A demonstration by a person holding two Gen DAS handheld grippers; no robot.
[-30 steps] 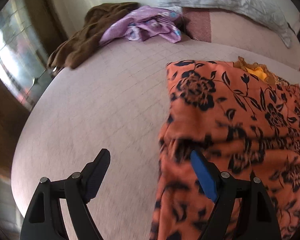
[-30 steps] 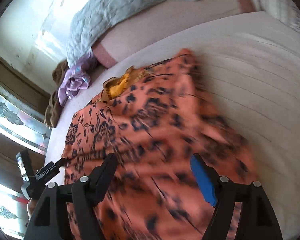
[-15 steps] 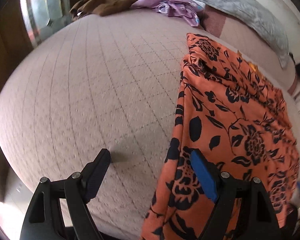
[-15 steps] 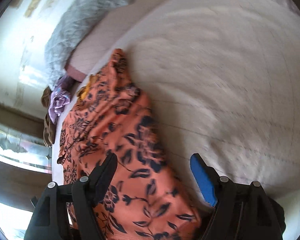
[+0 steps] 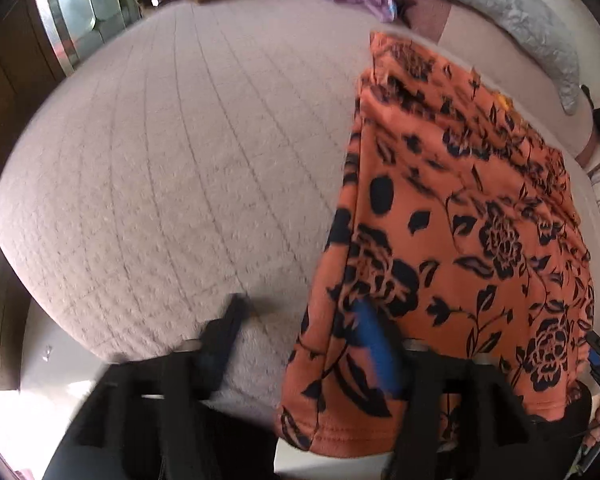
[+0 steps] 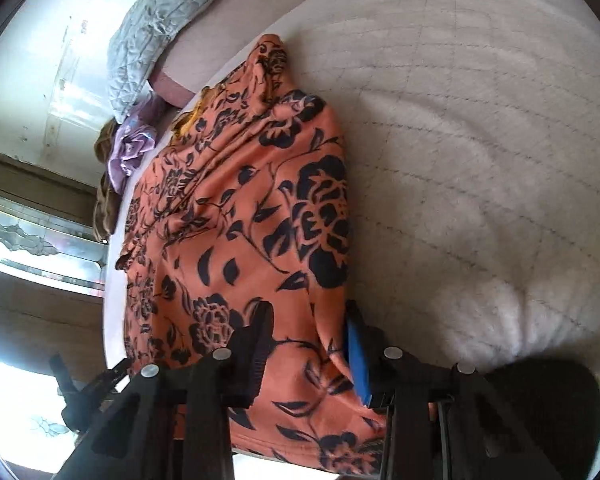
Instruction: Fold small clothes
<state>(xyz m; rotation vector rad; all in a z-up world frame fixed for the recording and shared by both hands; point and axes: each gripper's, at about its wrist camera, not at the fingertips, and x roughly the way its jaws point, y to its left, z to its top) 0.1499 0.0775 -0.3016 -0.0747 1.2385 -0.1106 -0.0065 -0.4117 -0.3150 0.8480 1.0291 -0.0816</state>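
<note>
Left gripper (image 5: 300, 336): pointed steeply downward, jaws moderately apart and just closing; black finger (image 5: 230, 322) on the left, blue-padded finger (image 5: 370, 338) on the right, both blurred. Orange floral garment (image 5: 440, 248) edge between the jaws, blue pad lying over the cloth; firm pressure from both pads not confirmed.

Right gripper (image 6: 308, 344): angled downward, jaws just narrowed; black finger (image 6: 260, 332) over the cloth, blue pad (image 6: 358, 356) at its right edge, a fold of garment between them, apparently pinched.

Each gripper seen small at the frame edge of the other wrist view.
</note>
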